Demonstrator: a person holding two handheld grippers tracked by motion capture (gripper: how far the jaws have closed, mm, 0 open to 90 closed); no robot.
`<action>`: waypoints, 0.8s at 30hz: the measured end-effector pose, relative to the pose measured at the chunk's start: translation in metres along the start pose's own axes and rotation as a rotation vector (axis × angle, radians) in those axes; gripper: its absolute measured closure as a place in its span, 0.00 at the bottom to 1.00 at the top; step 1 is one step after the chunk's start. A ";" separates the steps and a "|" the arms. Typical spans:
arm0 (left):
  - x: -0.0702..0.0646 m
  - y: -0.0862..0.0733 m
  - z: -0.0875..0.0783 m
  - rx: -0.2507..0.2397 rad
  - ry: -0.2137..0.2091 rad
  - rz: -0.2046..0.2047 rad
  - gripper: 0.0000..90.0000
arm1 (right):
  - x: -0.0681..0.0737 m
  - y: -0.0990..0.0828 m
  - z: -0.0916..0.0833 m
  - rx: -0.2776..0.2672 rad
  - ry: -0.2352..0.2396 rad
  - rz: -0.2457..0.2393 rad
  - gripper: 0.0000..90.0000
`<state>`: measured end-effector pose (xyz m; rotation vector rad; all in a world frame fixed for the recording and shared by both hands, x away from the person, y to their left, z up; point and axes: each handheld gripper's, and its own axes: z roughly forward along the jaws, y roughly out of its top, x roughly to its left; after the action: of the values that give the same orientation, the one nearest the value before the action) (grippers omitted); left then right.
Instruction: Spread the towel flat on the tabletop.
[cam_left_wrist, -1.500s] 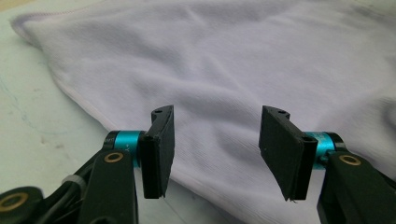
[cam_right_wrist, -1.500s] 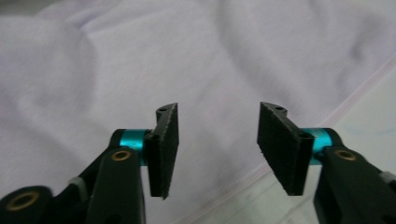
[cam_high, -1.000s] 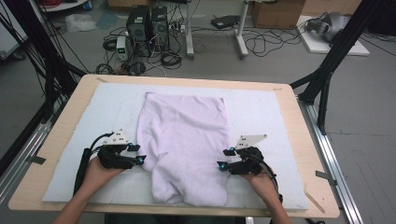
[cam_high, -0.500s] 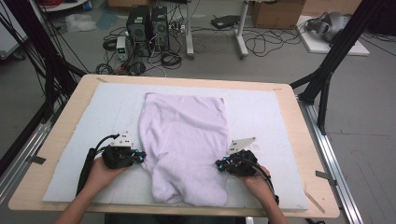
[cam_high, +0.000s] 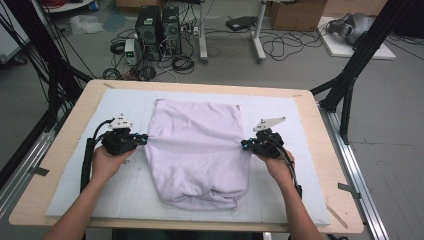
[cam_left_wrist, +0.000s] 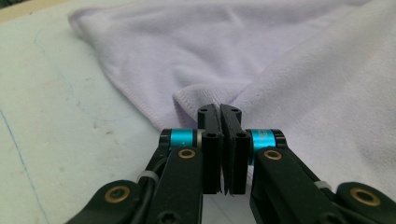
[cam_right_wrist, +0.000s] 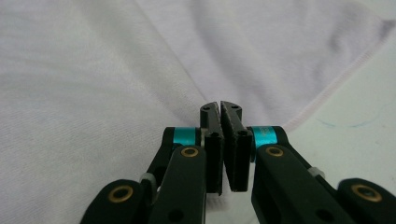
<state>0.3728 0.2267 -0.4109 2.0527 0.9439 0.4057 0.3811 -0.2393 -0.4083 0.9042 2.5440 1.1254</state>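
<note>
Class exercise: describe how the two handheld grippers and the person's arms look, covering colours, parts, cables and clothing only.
Each gripper, left gripper and right gripper, is black, with two flat black jaws, cyan rollers and brass-coloured pivot rivets. A grey three-cornered plate tops each. A black cable trails along each forearm. The forearms are bare, with no sleeves visible.

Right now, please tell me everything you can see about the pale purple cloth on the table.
The cloth is pale lilac, soft and fleecy like terry or microfibre, with a stitched hem. It lies mostly flat on the white mat, long axis running away from the person, its near end rounded and bunched with folds. A taut crease crosses its middle. The left gripper pinches its left edge and the right gripper its right edge, both jaws closed on the fabric.
</note>
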 end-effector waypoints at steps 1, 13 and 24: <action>0.001 -0.001 0.004 0.003 -0.002 0.003 0.96 | -0.004 -0.002 0.006 0.017 0.005 0.014 0.97; -0.012 -0.007 -0.027 -0.046 -0.095 0.037 0.61 | 0.026 -0.002 -0.023 -0.073 0.065 -0.033 0.66; -0.063 -0.041 -0.023 0.013 -0.219 0.101 0.49 | 0.089 -0.038 -0.020 -0.098 0.261 -0.101 0.52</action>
<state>0.2982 0.2081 -0.4269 2.1122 0.7156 0.2222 0.2859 -0.2165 -0.4187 0.6339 2.6724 1.4035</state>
